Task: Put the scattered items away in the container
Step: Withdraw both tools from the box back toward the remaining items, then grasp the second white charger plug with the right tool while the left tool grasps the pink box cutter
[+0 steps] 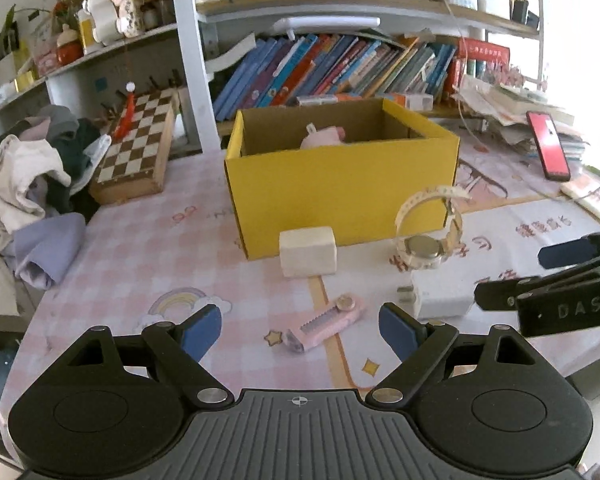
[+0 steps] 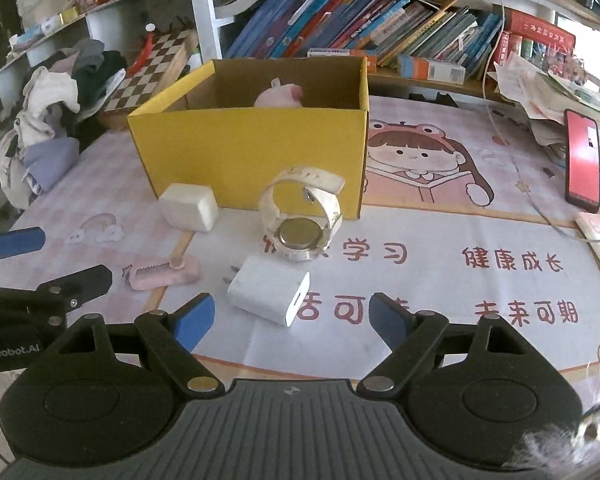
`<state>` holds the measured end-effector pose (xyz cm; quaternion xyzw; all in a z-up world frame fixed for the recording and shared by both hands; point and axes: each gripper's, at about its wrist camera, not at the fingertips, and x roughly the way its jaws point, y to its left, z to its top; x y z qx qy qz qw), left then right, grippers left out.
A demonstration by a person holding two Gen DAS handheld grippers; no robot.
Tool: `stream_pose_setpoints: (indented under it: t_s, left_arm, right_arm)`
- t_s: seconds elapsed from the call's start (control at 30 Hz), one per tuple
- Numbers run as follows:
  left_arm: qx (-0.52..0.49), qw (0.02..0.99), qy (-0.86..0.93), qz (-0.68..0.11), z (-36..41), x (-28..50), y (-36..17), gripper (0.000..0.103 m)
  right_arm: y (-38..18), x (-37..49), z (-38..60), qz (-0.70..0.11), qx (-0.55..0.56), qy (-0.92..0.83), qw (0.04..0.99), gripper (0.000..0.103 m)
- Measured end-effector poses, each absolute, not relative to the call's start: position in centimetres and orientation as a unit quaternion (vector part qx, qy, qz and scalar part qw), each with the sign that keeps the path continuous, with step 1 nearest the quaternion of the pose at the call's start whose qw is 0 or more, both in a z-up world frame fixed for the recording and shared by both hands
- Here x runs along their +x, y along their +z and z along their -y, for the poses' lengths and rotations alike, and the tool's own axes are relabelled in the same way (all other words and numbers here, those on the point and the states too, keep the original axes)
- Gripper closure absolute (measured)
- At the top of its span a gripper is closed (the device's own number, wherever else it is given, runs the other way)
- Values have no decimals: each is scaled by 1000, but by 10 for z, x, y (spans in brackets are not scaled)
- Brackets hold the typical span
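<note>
Both the left gripper (image 1: 300, 330) and right gripper (image 2: 291, 318) hang spread, holding nothing. The pink cutter (image 1: 324, 324) and white charger (image 2: 268, 294) lie mid-tabletop before the yellow box (image 1: 340, 184). Working side by side, the grippers could collide or knock the watch (image 2: 302, 216).

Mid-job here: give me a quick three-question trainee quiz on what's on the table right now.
1. True or false: the yellow box is empty.
2. Which item lies nearest the right hand-held gripper? A) white charger B) watch C) white block
3. Fill in: the pink utility knife lies just ahead of the ____ hand-held gripper.

Key: 1. False, a pink item sits inside. 2. A. 3. Left.
</note>
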<state>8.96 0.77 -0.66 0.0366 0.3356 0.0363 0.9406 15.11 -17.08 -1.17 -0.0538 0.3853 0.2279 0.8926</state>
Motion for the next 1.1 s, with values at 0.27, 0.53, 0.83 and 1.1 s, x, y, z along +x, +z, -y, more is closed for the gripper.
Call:
stream_pose_setpoints:
  t_s: [0.27, 0.53, 0.83, 1.1]
  left_arm:
    - [29, 935, 39, -351, -9, 91, -15, 15]
    - [28, 931, 32, -362, -8, 101, -19, 15]
    - [31, 932, 22, -361, -6, 106, -21, 15]
    - [26, 929, 23, -369, -9, 113, -26, 16]
  right_arm:
    - [-21, 158, 170, -410, -53, 224, 883, 19]
    - [-23, 167, 168, -414, -55, 233, 878, 19]
    - [-23, 178, 163, -417, -58, 243, 874, 20]
    - [-29, 186, 152, -427, -72, 258, 864, 25]
